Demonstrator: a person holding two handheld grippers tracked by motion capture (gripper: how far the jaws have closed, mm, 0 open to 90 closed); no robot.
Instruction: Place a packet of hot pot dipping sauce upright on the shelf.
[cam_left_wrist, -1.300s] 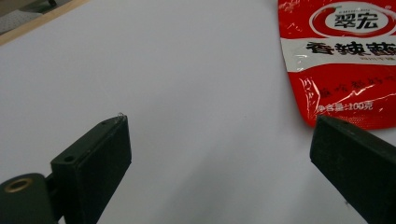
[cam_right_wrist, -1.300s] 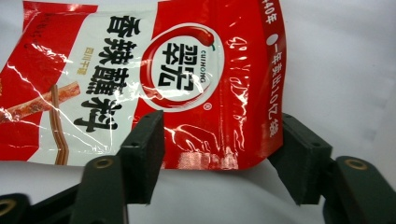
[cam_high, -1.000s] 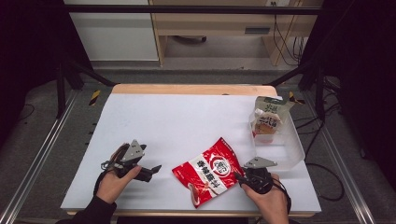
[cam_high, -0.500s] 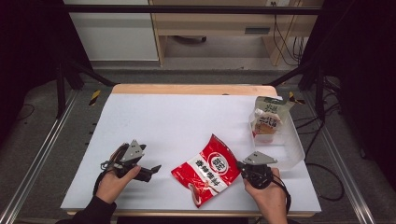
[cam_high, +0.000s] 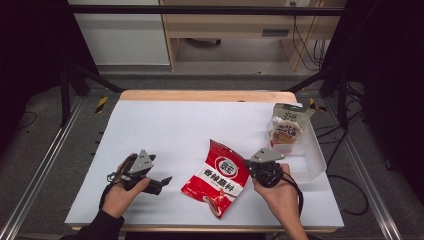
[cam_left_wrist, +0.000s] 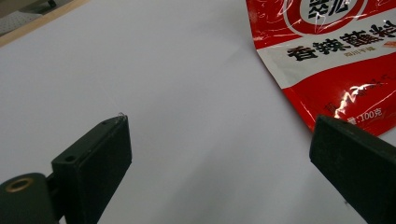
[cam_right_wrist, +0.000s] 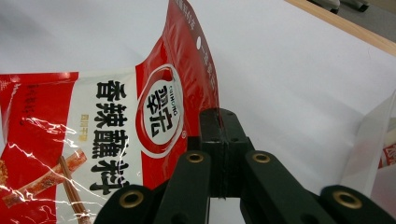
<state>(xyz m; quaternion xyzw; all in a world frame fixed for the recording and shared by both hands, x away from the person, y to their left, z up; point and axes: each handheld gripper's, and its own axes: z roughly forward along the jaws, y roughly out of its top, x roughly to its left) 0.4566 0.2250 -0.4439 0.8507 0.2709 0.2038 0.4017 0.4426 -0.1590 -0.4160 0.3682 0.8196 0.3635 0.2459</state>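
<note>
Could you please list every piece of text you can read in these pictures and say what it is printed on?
"香辣蘸料" on the white band of the red seasoning pouch.
"100克" near the pouch's lower edge, in the left gripper view.
"CUIHONG" in the pouch's round logo; the large characters beside it are too stylised to read surely.
Small red line under "香辣蘸料": too small.
Carton in the clear bin: too blurred.

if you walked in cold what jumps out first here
The red pouch at the table's near middle, one edge pinched by the right gripper and lifted. Next, the carton standing in a clear bin at the right edge. The left gripper sits open, left of the pouch.
</note>
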